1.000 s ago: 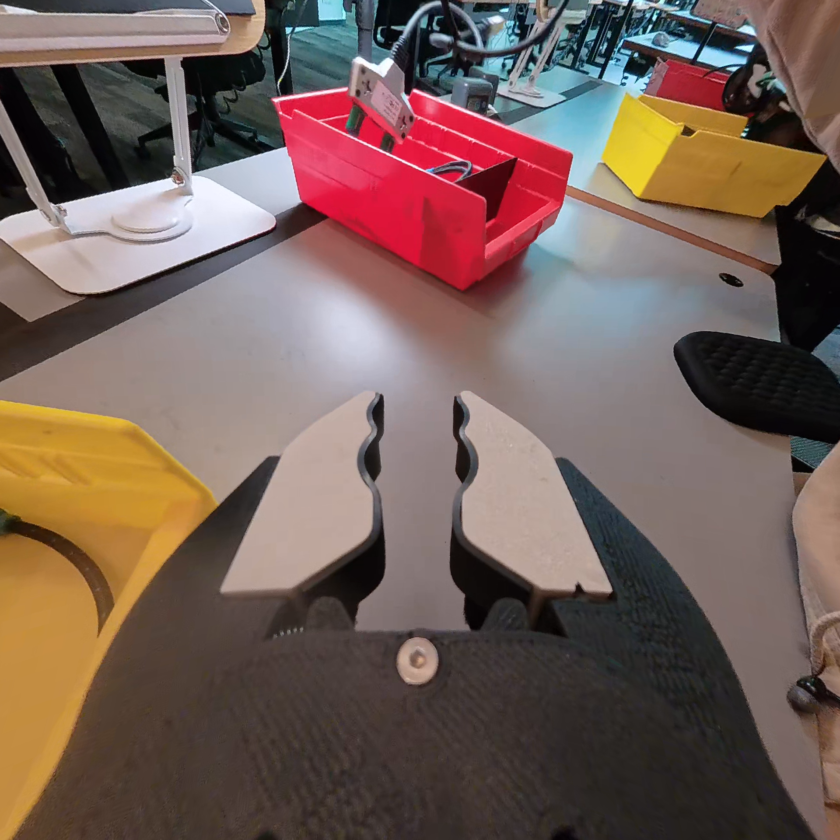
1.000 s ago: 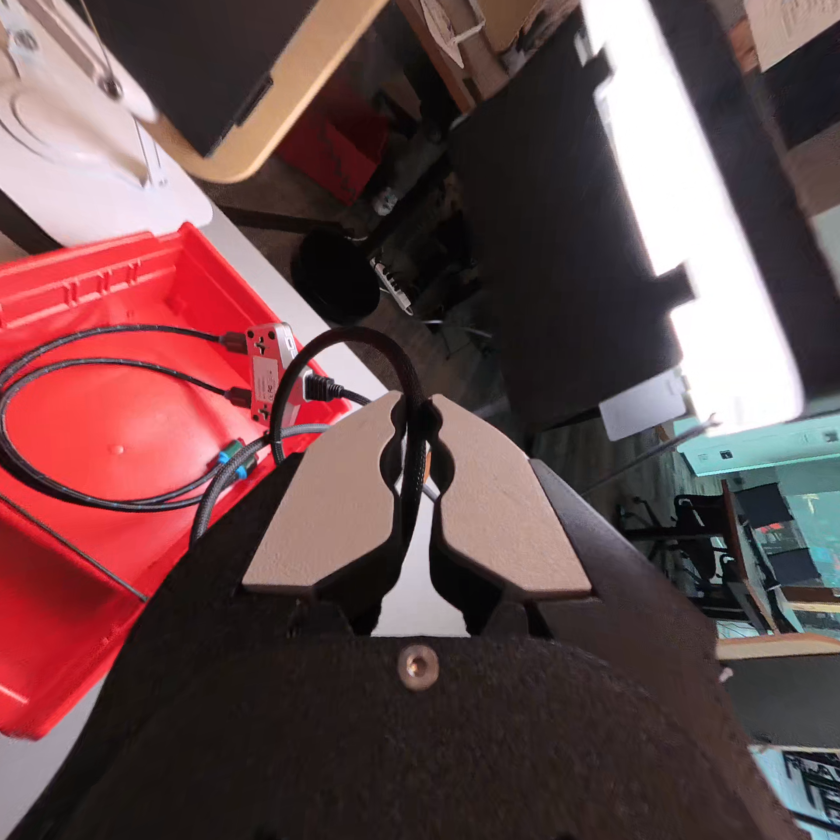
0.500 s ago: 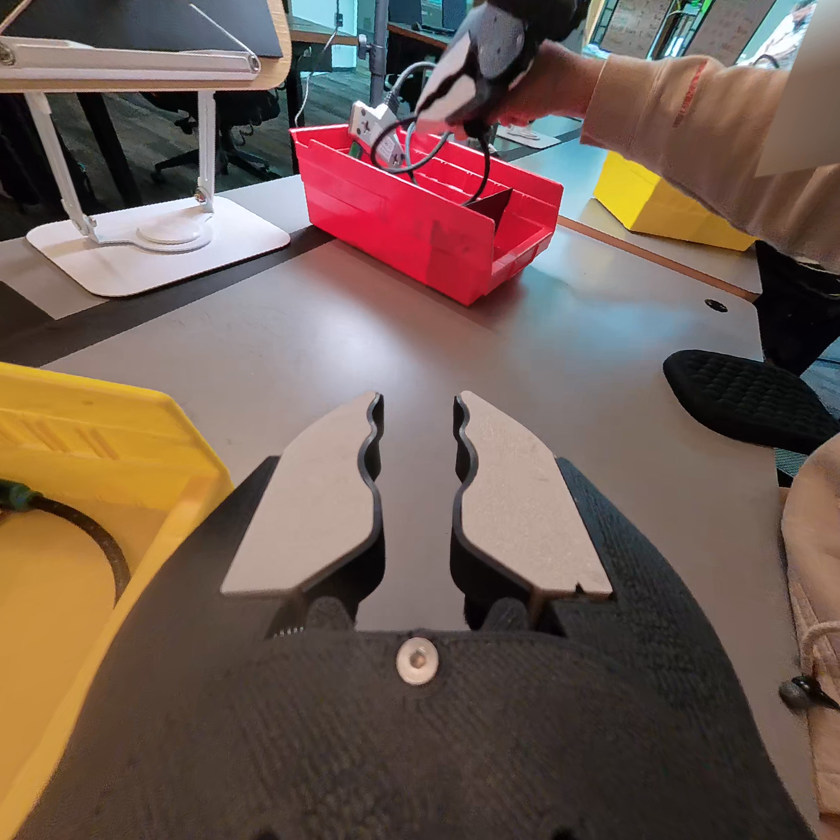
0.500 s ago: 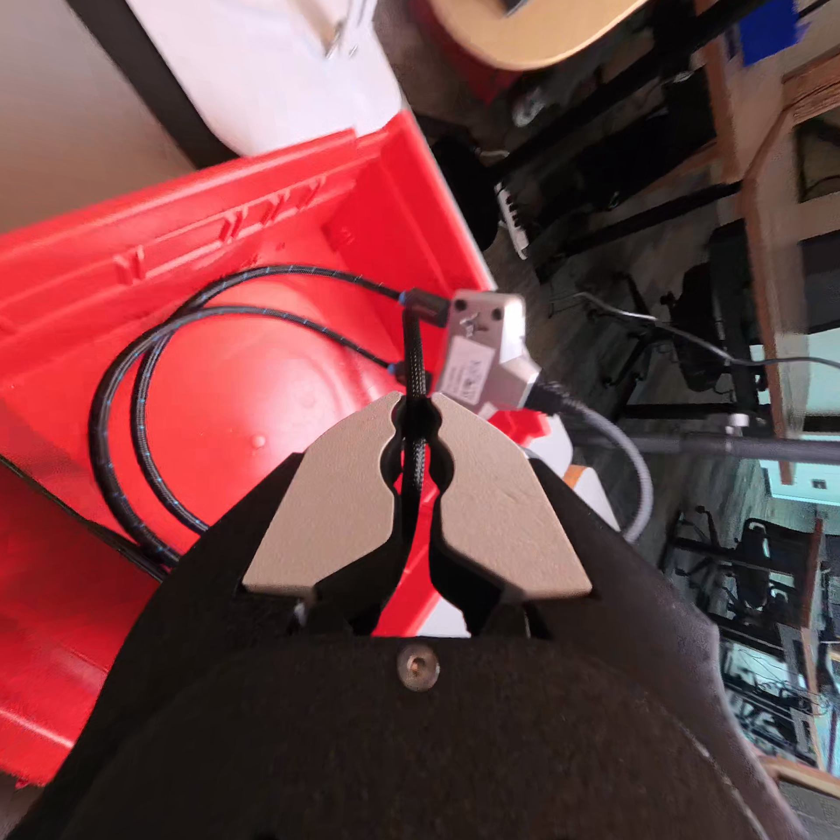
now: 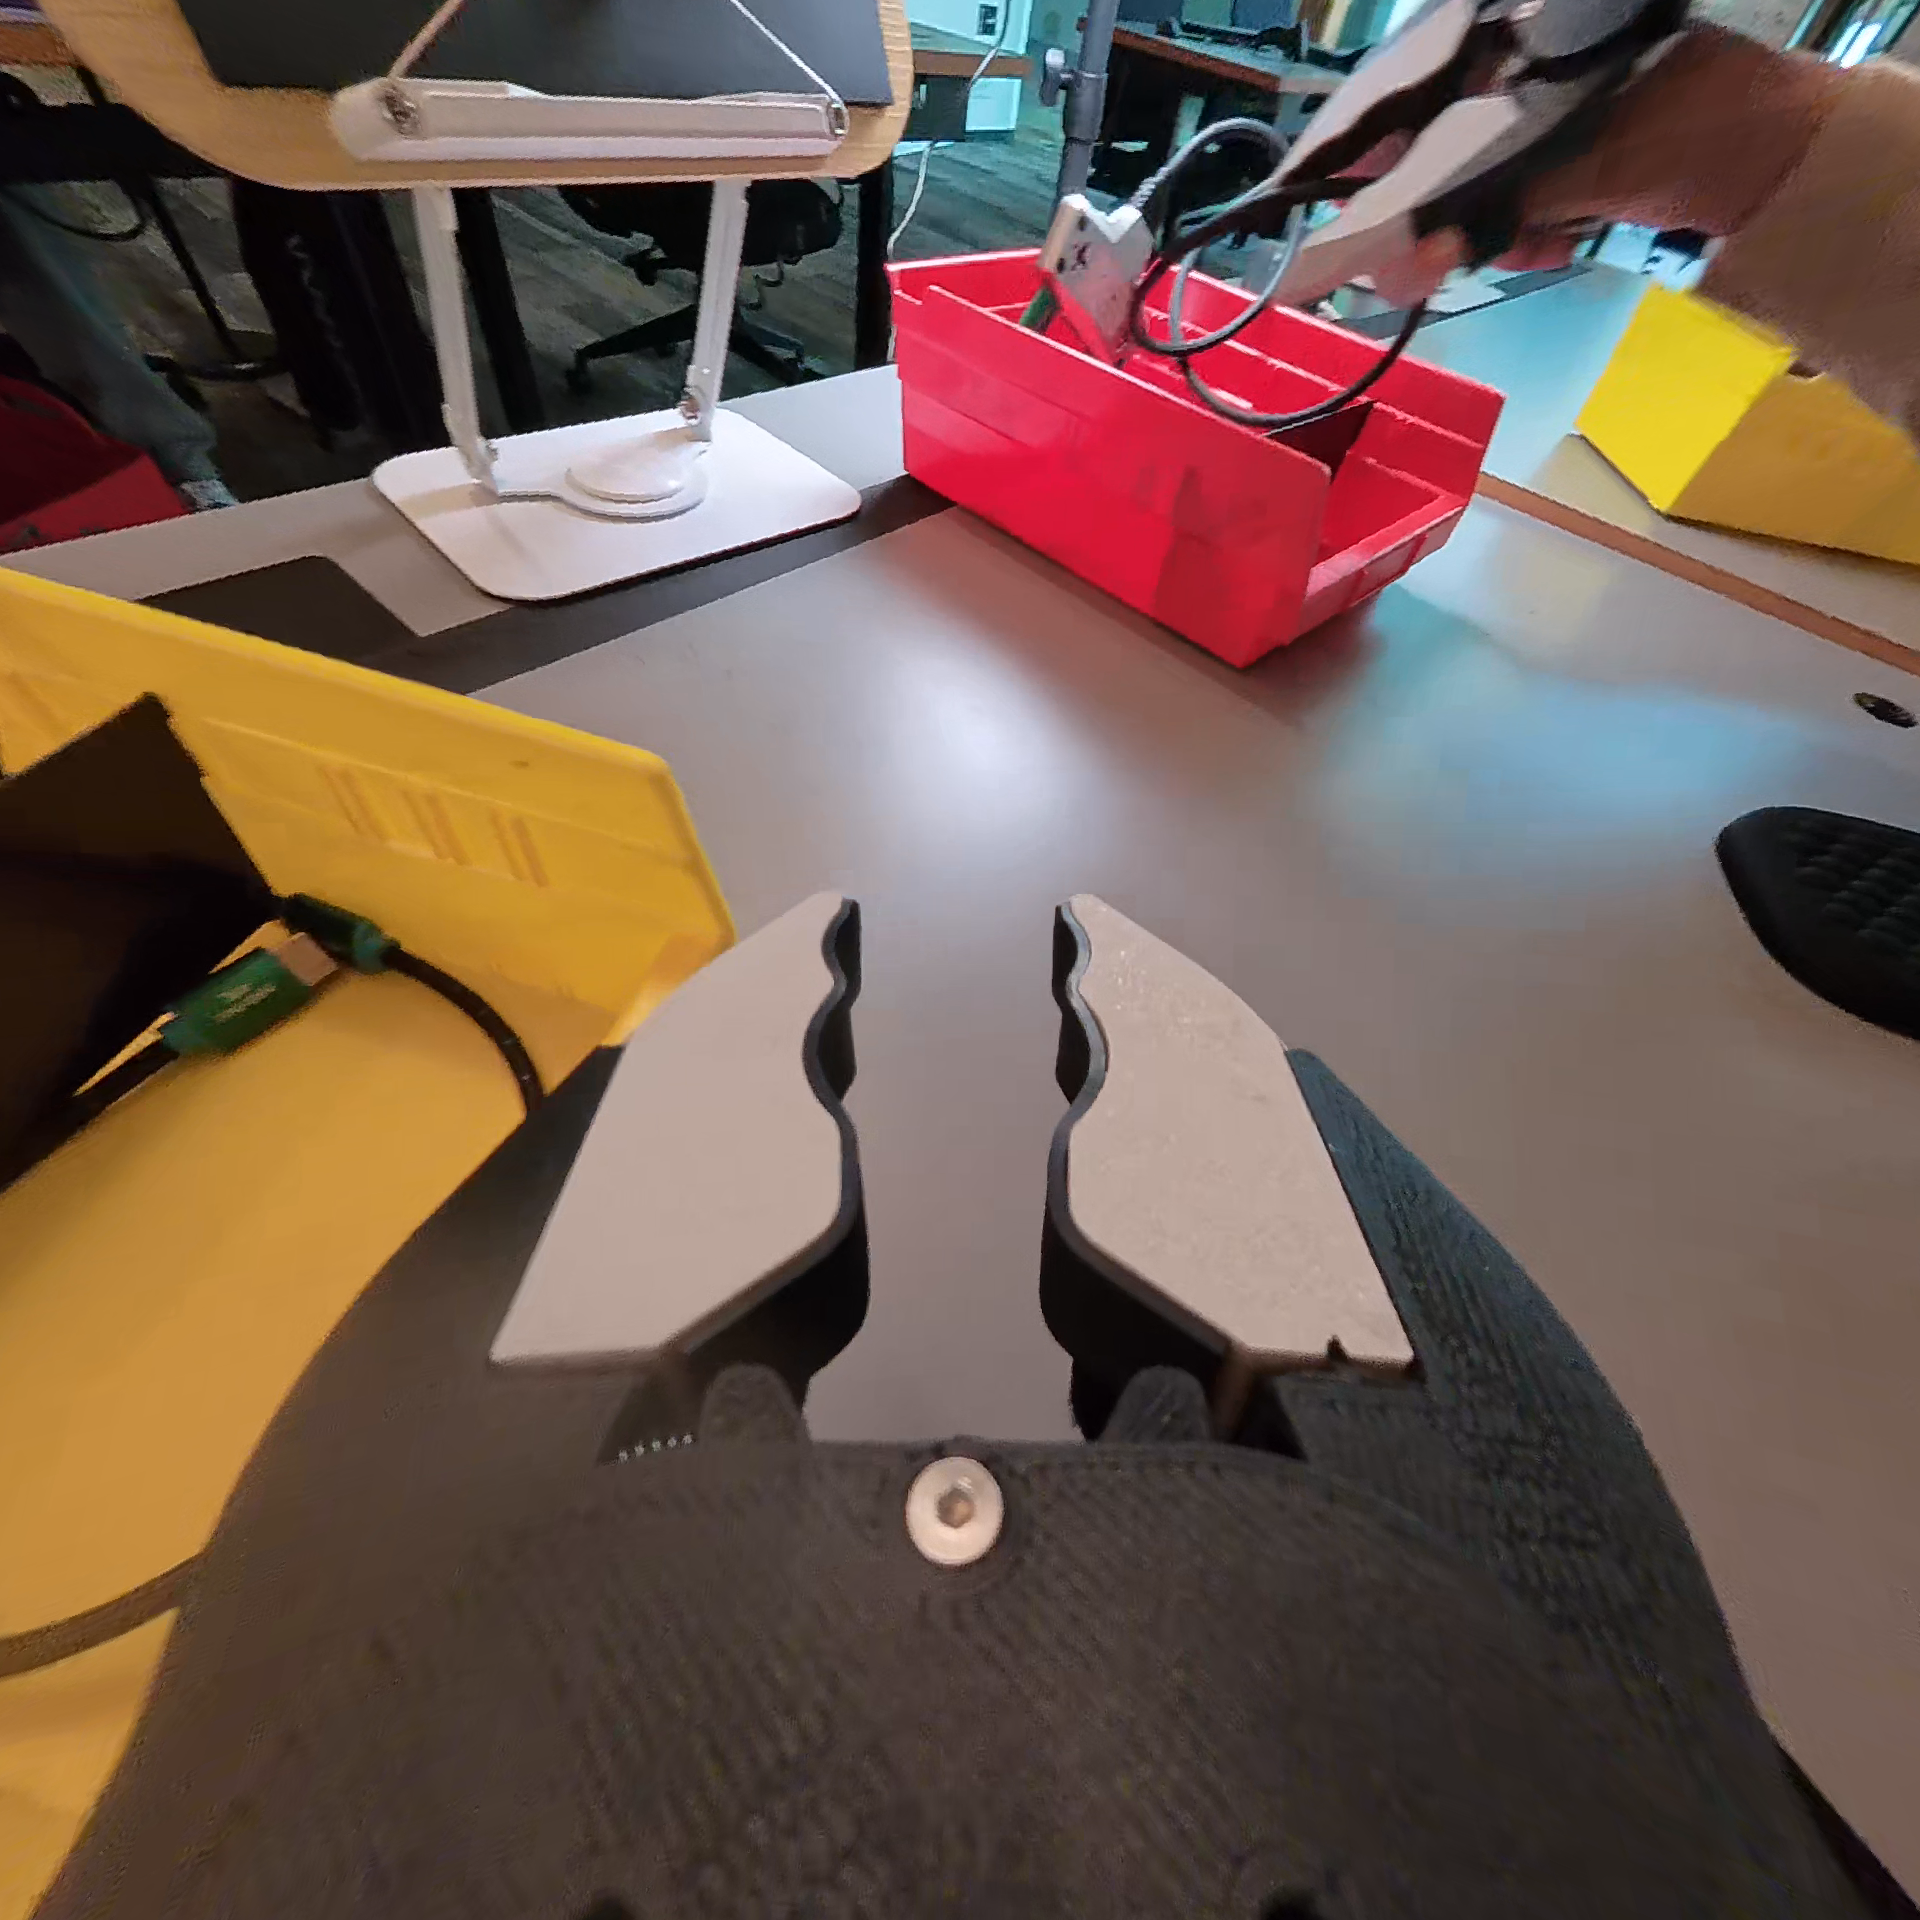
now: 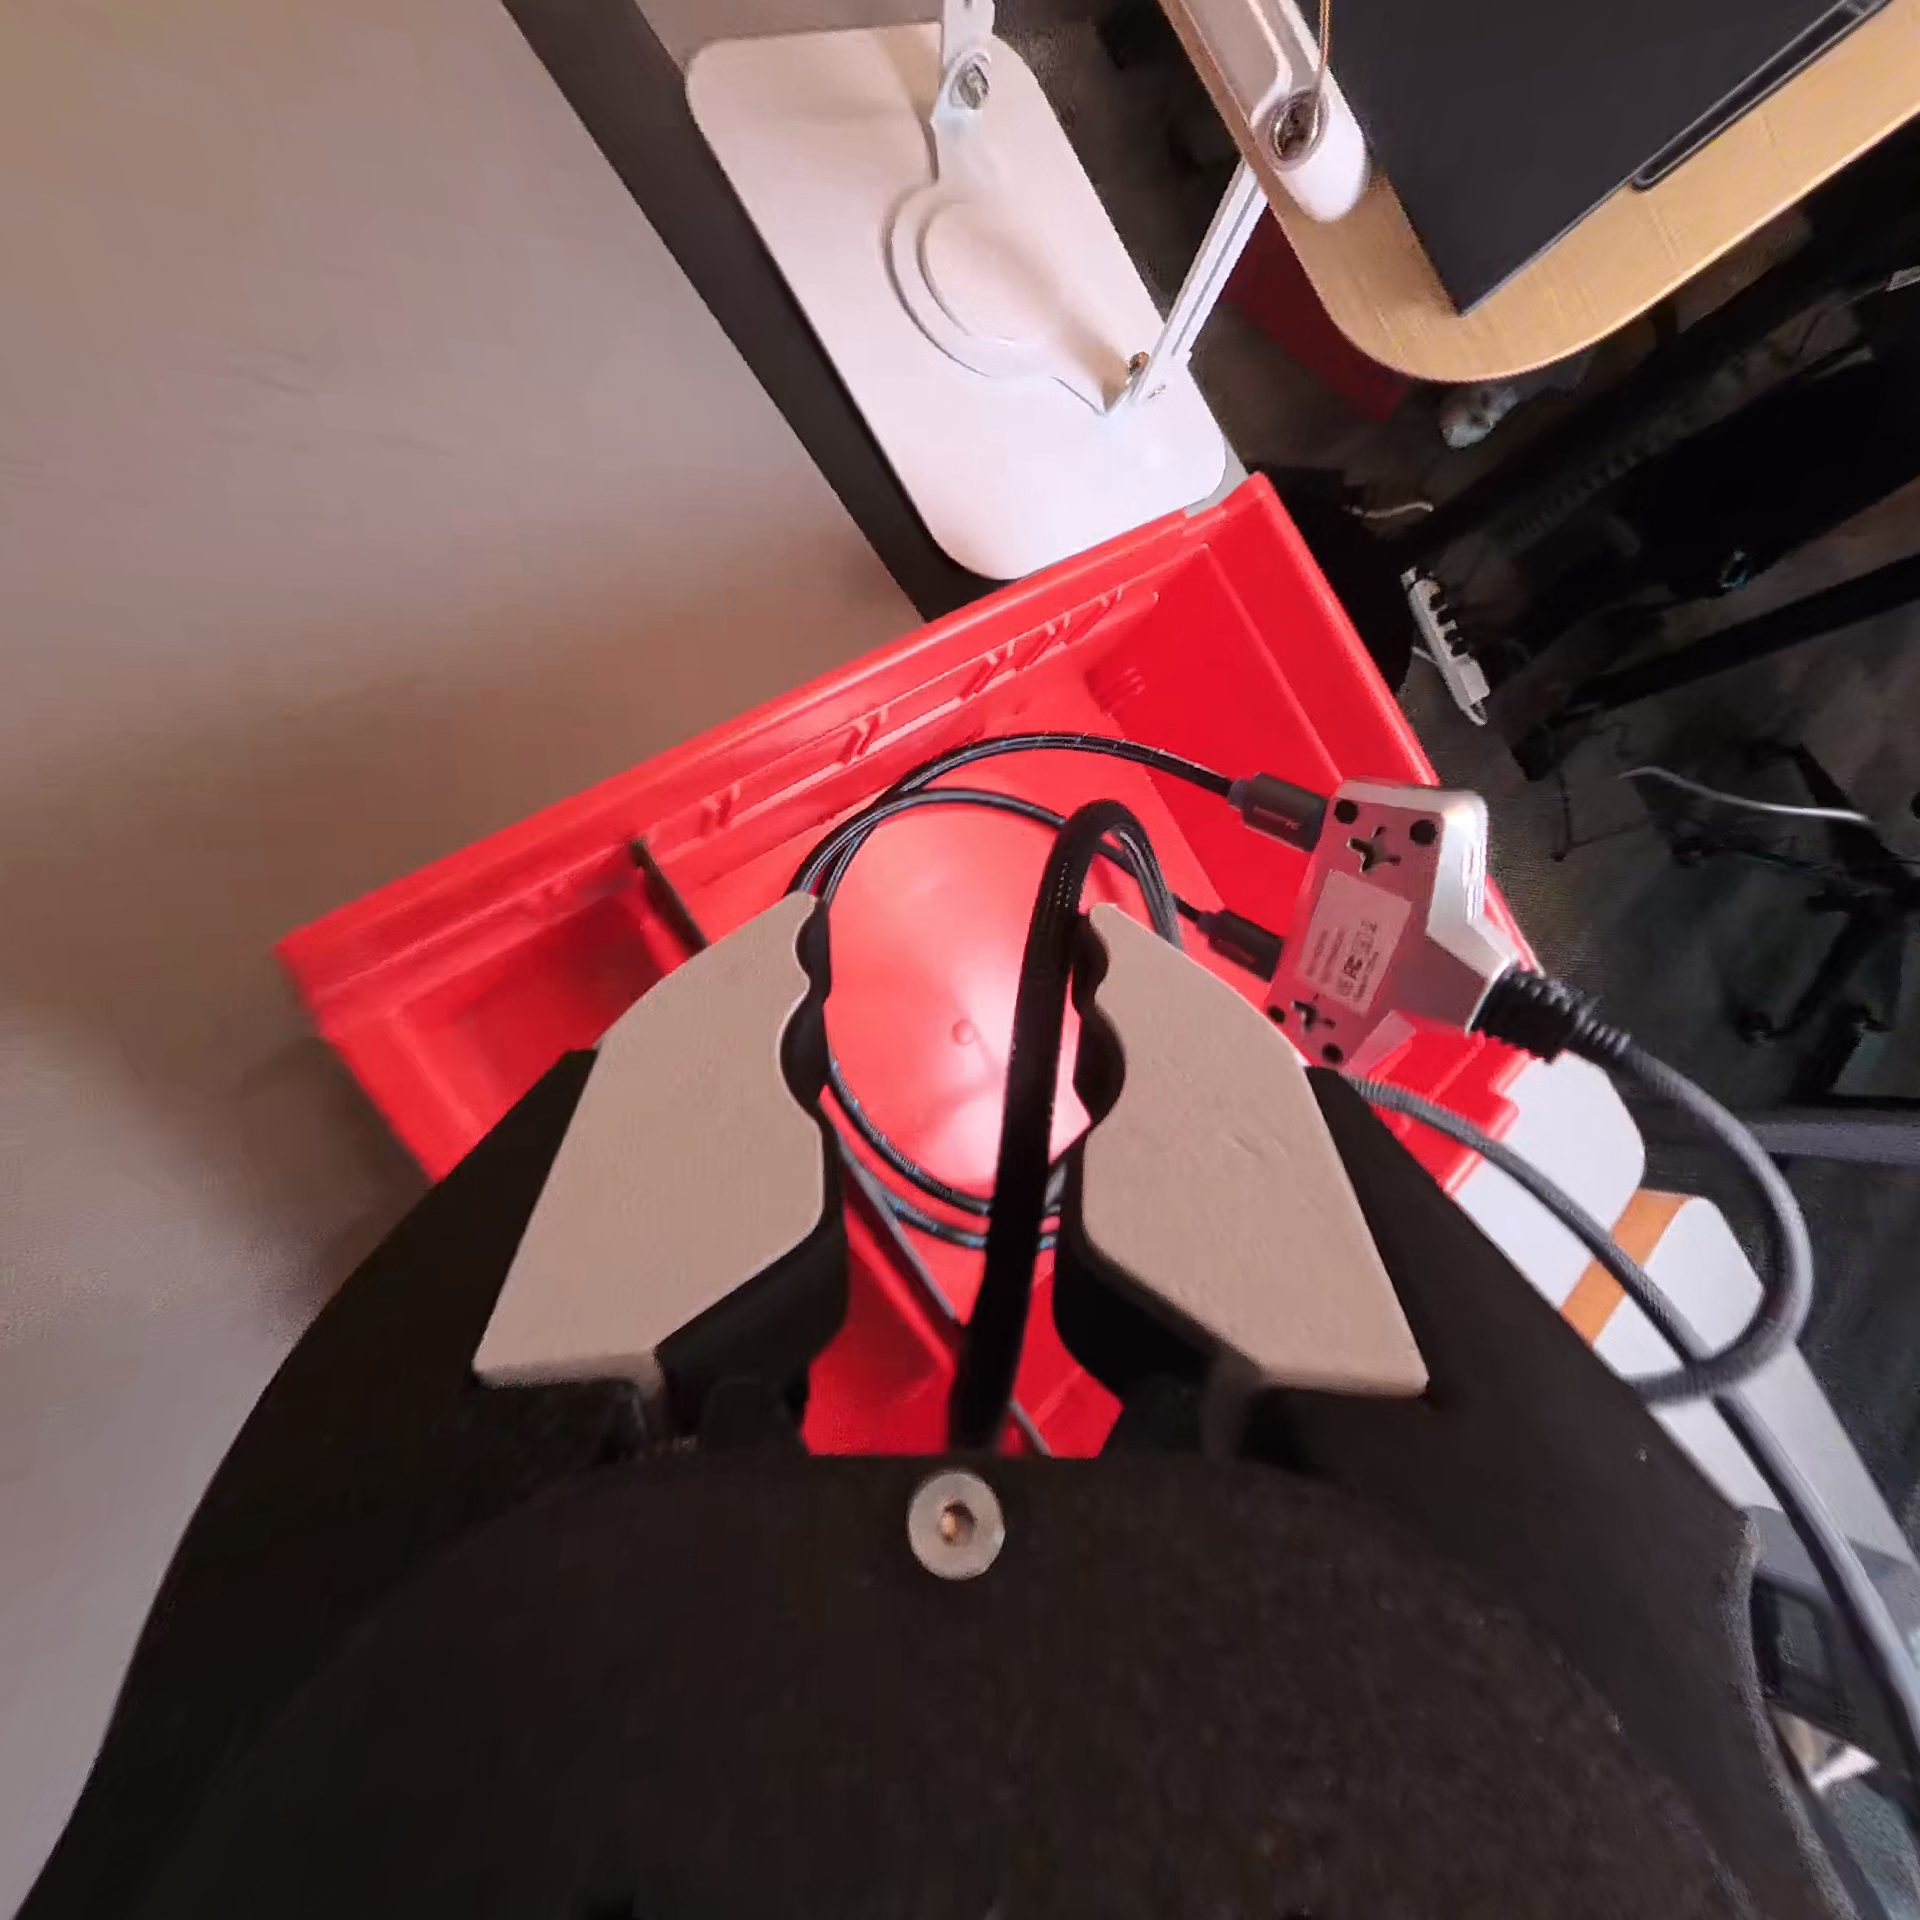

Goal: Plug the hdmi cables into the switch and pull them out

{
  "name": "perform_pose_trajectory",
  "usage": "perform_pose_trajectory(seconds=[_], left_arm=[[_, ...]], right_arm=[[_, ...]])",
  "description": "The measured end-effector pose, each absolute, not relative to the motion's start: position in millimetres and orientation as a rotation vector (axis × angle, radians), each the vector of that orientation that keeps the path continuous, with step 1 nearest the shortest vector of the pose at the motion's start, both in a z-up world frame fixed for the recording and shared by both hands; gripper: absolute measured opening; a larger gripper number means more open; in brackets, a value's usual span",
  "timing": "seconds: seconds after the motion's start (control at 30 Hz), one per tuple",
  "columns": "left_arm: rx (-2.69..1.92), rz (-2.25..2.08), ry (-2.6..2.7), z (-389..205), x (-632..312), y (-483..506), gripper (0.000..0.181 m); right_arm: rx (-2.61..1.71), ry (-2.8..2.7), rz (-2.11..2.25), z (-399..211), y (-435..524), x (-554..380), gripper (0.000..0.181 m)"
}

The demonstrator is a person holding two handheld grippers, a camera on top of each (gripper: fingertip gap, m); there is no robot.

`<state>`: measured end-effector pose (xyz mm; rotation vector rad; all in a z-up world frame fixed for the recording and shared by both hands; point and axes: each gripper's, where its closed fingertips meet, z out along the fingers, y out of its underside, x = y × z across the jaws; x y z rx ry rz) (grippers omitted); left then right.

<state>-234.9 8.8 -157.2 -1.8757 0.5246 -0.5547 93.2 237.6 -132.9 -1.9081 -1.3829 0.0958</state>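
The silver switch (image 6: 1382, 925) hangs tilted over the far rim of the red bin (image 6: 499, 987), with cables plugged into both of its ends. My right gripper (image 6: 951, 914) is open above the bin. A black braided HDMI cable (image 6: 1039, 1039) runs loose between its jaws, leaning on the right finger (image 6: 1226, 1143). The left wrist view shows the switch (image 5: 1096, 270), the red bin (image 5: 1143, 488) and the right gripper (image 5: 1309, 223) far off. My left gripper (image 5: 956, 914) is open and empty, low over the table. A green-ended cable (image 5: 249, 992) lies in the yellow bin (image 5: 436, 831) beside it.
A white lamp base (image 5: 623, 499) stands left of the red bin, also in the right wrist view (image 6: 997, 312). A second yellow bin (image 5: 1766, 447) sits at the far right. A black chair armrest (image 5: 1839, 914) juts in at the table's right edge. The left gripper's tips are roughly 40 cm from the right gripper's.
My right gripper has opened and let go of the black cable, and it now looks down into the red bin. My left gripper has swung left towards the yellow bin, still open.
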Motion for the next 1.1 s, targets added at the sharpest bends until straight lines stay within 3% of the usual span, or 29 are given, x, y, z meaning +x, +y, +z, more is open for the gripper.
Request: perform_pose_trajectory(seconds=[0.17, 0.23, 0.3, 0.4, 0.67, 0.73, 0.9, 1.0, 1.1], left_arm=[[-1.941, -0.407, 0.549, -163.3, -261.3, 11.2, 0.039], [-1.97, -0.385, 0.556, -166.1, -268.1, 13.9, 0.04], [-1.983, -0.385, 0.558, -165.6, -269.6, 17.1, 0.04], [-1.986, -0.377, 0.572, -162.5, -264.4, 19.3, 0.04], [-2.001, -0.364, 0.577, -171.0, -257.7, 12.9, 0.041], [-2.002, -0.372, 0.562, -174.1, -260.3, 11.6, 0.04], [-2.015, -0.384, 0.553, -179.8, -265.3, 10.0, 0.041], [-2.025, -0.378, 0.557, -181.1, -269.3, 9.1, 0.041], [-2.035, -0.377, 0.555, -182.8, -272.5, 11.2, 0.041]], right_arm=[[-1.856, -1.364, 0.164, -132.7, 201.1, 122.4, 0.045], [-1.83, -1.339, 0.153, -133.3, 203.3, 127.4, 0.034], [-1.804, -1.318, 0.041, -129.7, 218.6, 131.3, 0.008], [-1.802, -1.385, -0.059, -125.4, 241.1, 119.9, 0.007], [-1.723, -1.196, 0.027, -51.5, 314.5, 65.8, 0.006], [-1.779, -1.126, 0.121, -66.7, 323.4, 59.5, 0.006], [-1.889, -1.429, -0.093, -178.4, 308.8, 58.1, 0.008], [-1.918, -1.476, -0.046, -190.6, 288.5, 56.7, 0.014], [-1.951, -1.524, -0.019, -183.2, 267.4, 60.6, 0.035]])
